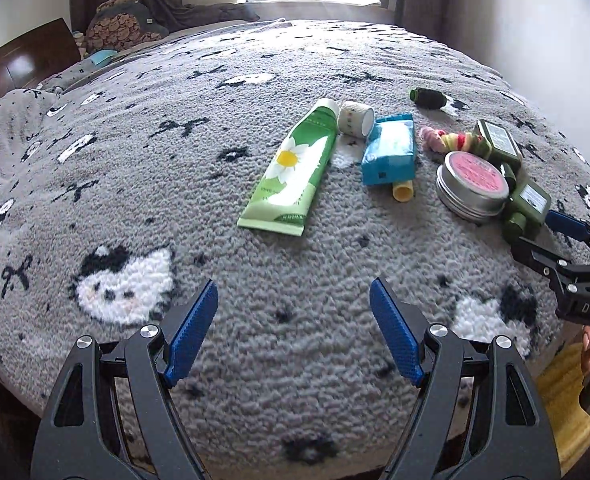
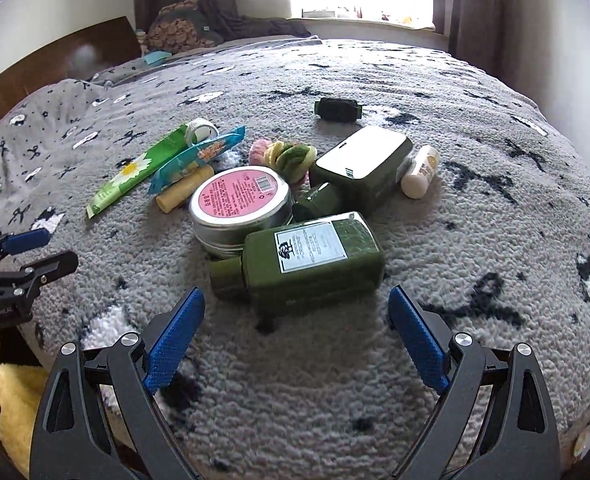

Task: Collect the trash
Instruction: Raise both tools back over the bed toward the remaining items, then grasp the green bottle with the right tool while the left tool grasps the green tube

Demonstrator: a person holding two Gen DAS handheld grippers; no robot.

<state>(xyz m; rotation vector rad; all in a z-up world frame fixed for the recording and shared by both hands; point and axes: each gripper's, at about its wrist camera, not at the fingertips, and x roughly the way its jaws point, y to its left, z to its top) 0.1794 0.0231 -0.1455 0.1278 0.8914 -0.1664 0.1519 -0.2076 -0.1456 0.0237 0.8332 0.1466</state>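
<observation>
Gaping jaws: the left gripper and the right gripper both stand wide with nothing between their blue knurled pads, above a fleecy grey blanket patterned with white cat faces.
Nearest bottle: a dark green bottle lies flat just beyond the right gripper, long axis across the right wrist view, cap to the left, paper label up.
Tin: a round metal tin with a pink label touches that bottle's far side.
Second bottle: another green bottle lies behind, cap toward the tin, pale label up.
Tube: a flat green tube with a daisy print points its white cap away from the left gripper, crimped end nearest.
Wrapper: a crinkled blue packet lies beside the tube, over a small yellow stick.
Tape: a pale roll rests at the tube's cap.
Right view only: a white stick beside the second bottle.
Both views: soft hair ties and a dark cylinder farther off.
</observation>
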